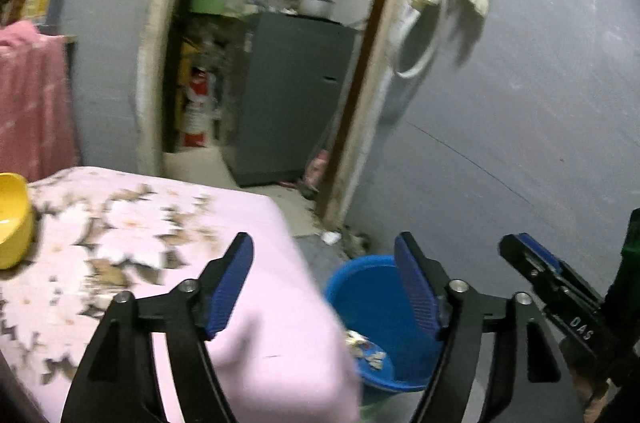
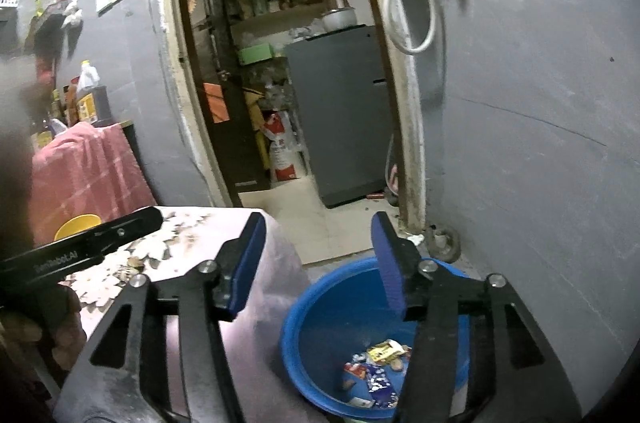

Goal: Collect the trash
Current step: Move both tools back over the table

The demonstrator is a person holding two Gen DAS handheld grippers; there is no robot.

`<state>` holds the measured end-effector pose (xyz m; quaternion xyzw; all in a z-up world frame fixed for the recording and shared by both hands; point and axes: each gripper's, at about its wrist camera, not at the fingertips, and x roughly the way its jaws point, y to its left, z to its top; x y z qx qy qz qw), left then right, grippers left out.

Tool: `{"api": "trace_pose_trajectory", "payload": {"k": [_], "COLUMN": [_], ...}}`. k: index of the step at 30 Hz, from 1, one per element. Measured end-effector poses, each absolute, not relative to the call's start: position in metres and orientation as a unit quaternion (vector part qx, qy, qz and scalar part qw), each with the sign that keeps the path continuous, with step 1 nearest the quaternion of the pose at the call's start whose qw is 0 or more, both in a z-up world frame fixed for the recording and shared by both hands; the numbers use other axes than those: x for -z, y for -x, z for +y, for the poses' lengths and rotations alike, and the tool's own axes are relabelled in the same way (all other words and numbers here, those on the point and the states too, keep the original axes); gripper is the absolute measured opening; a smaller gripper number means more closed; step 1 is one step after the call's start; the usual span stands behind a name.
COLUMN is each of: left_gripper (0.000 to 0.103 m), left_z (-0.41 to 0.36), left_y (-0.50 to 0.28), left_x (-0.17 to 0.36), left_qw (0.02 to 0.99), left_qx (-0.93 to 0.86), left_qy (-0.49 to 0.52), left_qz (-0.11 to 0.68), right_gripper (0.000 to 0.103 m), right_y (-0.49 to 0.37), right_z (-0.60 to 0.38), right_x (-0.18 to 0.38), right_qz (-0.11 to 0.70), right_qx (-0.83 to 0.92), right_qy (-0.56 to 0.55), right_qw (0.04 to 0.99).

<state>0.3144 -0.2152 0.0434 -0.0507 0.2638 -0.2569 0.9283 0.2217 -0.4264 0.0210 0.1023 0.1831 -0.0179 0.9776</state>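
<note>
A blue tub [image 1: 372,307] [image 2: 352,307] stands on the floor beside the table corner, with several crumpled wrappers [image 2: 376,367] [image 1: 366,349] in its bottom. My left gripper [image 1: 324,283] is open and empty, held above the table corner and the tub's rim. My right gripper [image 2: 318,263] is open and empty, held above the tub. The right gripper also shows at the right edge of the left wrist view [image 1: 536,263]. The left gripper's side shows at the left of the right wrist view [image 2: 92,243].
A table with a pink flowered cloth [image 1: 160,255] [image 2: 168,247] holds a yellow bowl [image 1: 12,219] [image 2: 78,223]. A doorway leads to a grey fridge [image 1: 296,95] [image 2: 340,111]. A grey wall [image 1: 520,123] stands right of the tub. A pink cloth [image 2: 88,167] hangs at the left.
</note>
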Motion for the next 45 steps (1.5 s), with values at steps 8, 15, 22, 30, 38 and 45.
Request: {"api": "trace_pose_trajectory", "payload": {"k": [8,15,22,30,38,45], "left_gripper": [0.088,0.101,0.101,0.101,0.101,0.101], "left_z": [-0.141,-0.087,-0.047,-0.009,0.018,0.031], "left_y": [-0.303,-0.287,-0.285,-0.295,-0.312,-0.321], "left_x": [-0.049,-0.050,-0.035,-0.013,0.011,0.024], "left_qw": [0.957,0.977,0.982,0.979,0.969,0.958], "left_qx": [0.175,0.110,0.061,0.012,-0.027,-0.042], "left_qy": [0.060,0.050,0.040,0.042,0.049,0.059], "left_qz": [0.224,0.175,0.175,0.198,0.242,0.278], "right_gripper": [0.101,0.103,0.103,0.103,0.103,0.103], "right_y": [-0.232,-0.243,-0.265,-0.301,-0.341,-0.374], "right_z": [-0.376,-0.331,-0.282,-0.234,-0.189,-0.158], "right_x": [-0.029,-0.036,-0.031,-0.008,0.024,0.054], "right_qz": [0.163,0.136,0.149,0.201,0.293,0.382], "right_qx": [-0.019,-0.059,-0.100,-0.137,-0.170,-0.189], "right_qy": [-0.099,-0.094,-0.073,-0.045,0.000,0.027], "right_qw": [0.981,0.984,0.981,0.969,0.941,0.904]}}
